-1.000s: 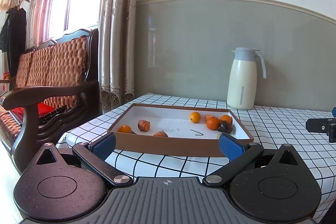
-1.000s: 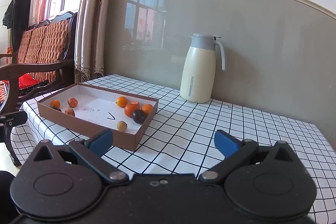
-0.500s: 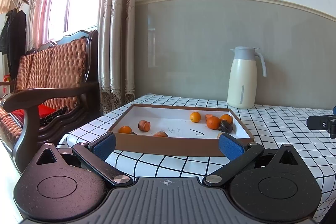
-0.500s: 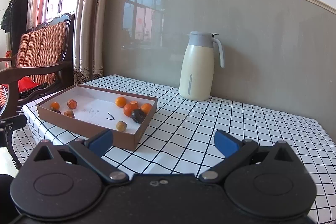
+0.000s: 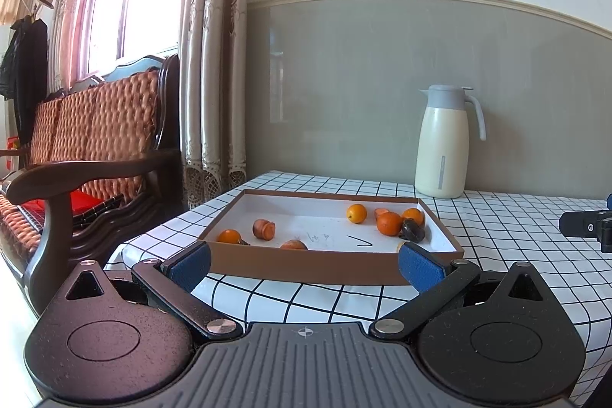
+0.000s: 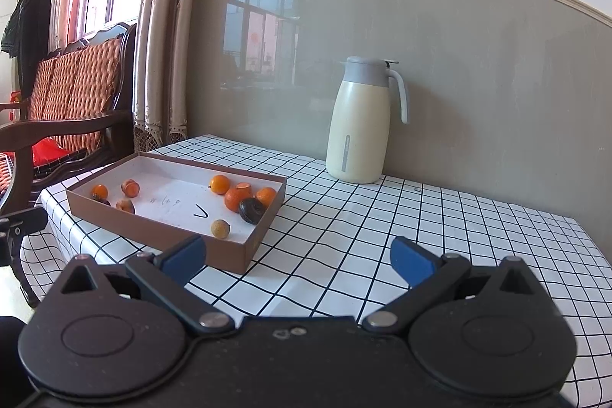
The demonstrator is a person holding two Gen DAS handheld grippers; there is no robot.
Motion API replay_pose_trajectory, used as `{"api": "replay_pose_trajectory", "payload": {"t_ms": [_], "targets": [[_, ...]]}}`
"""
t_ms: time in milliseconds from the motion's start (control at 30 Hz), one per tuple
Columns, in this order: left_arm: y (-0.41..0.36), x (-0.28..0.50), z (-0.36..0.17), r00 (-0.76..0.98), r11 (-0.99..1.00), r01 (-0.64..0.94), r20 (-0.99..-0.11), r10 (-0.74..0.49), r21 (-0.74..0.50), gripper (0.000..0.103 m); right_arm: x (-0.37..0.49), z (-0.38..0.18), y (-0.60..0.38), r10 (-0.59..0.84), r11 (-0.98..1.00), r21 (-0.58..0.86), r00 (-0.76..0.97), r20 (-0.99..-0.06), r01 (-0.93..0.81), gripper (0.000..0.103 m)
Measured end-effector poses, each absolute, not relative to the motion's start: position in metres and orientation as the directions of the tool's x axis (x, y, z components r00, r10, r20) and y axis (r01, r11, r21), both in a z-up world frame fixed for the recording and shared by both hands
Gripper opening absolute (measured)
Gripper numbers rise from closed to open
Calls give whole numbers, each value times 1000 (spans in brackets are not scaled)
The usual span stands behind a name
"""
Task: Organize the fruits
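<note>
Fingers on your left gripper [image 5: 304, 264] and right gripper [image 6: 298, 260] are hanging spread, gripping nothing. Fruits are all sitting in the cardboard tray [image 6: 160, 228], clustered at both ends; sorted or pending, can't tell.

The left wrist view faces the box [image 5: 329, 264] squarely from the table's near edge. The right wrist view looks from farther right. Both share the box and jug [image 6: 357, 130].

The left gripper [image 5: 304, 264] and right gripper [image 6: 298, 260] both hover level, jaws spread wide, apparently holding nothing.
</note>
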State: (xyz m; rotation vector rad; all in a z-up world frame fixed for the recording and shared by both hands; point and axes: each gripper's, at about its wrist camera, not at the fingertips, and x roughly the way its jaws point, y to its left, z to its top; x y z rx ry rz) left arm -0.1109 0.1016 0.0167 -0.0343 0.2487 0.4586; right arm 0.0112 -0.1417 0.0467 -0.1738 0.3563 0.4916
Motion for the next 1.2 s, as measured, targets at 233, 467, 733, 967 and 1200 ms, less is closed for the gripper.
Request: {"api": "replay_pose_trajectory", "payload": {"t_ms": [233,467,733,967,1200], "targets": [[102,-112,17,868,897,-441,-243,433,22,103,11,46,-141,430,869,-77,822,-375,-489,97],[101,-112,17,867,896,-444,-240,436,22,103,11,47,-142,430,869,-76,821,-375,-489,97],[102,-111,17,866,893,-449,-239,440,15,103,12,47,-142,430,868,-77,821,-375,-490,97],[102,-113,16,867,894,-448,-237,438,14,103,11,47,-142,430,868,-78,822,-375,-490,97],[104,-115,17,868,893,-449,-232,438,5,103,13,46,-142,429,869,-77,821,-377,-489,97]]}}
